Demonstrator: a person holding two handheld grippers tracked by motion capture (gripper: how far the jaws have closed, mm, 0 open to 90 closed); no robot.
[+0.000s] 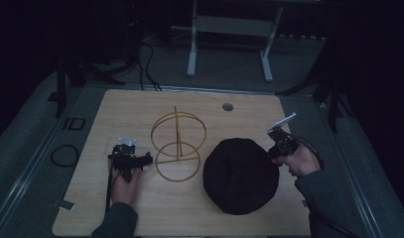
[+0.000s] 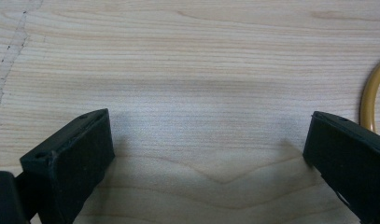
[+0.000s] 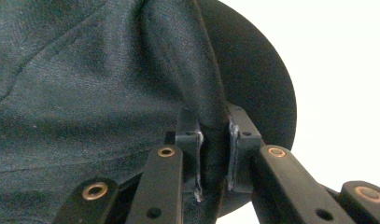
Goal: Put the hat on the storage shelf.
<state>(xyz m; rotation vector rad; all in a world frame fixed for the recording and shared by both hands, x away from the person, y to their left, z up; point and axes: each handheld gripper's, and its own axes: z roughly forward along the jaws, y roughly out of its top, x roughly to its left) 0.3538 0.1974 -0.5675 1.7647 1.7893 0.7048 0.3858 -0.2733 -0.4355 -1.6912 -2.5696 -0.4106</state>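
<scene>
The black hat is lying at about four o'clock on the wooden table, crown up, a round dark dome with no clear long axis from the high view; which way it is pointing cannot be told. The right gripper is sitting at the hat's two o'clock edge, and in the right gripper view its jaws are pinching a fold of the dark fabric tight between them, the brim curving away behind. The right hand is wrapping the handle, with a pale plate tilting up at twelve o'clock from it.

Just beside the hat, at its nine o'clock, a yellow wire stand is standing: an upright ring, a flat ring on the table, a thin post between. Across from that, the left gripper is resting low at the stand's eight o'clock, held by the left hand. Its jaws are spreading wide apart over bare wood, the stand's ring just peeking in at three o'clock.
</scene>
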